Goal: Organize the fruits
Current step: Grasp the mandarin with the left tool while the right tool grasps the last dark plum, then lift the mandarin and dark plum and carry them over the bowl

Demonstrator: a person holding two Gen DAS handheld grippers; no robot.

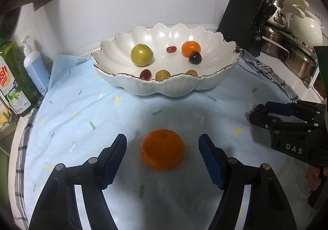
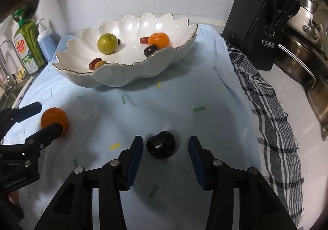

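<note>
Lying between the wide-open, empty left tool [image 1: 162, 158], the orange [image 1: 162, 149] has the bowl [image 1: 164, 86] straight ahead, while the open right tool [image 2: 165, 156] brackets the plum [image 2: 161, 144]

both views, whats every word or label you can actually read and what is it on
"DAS" on the right gripper body.
"OPPEIN" on the black knife block tag.
"LEMON" on the green dish soap bottle; its red logo is cut off, small print blurred.
Blue pump bottle: label unreadable.

Glossy glazed scalloped bowl [image 1: 164, 84] beyond the tongs; matt pebbled mandarin [image 1: 162, 149] between the left ones; shiny smooth dark plum [image 2: 161, 147] between the right, on soft matt cloth [image 2: 184, 94].
</note>
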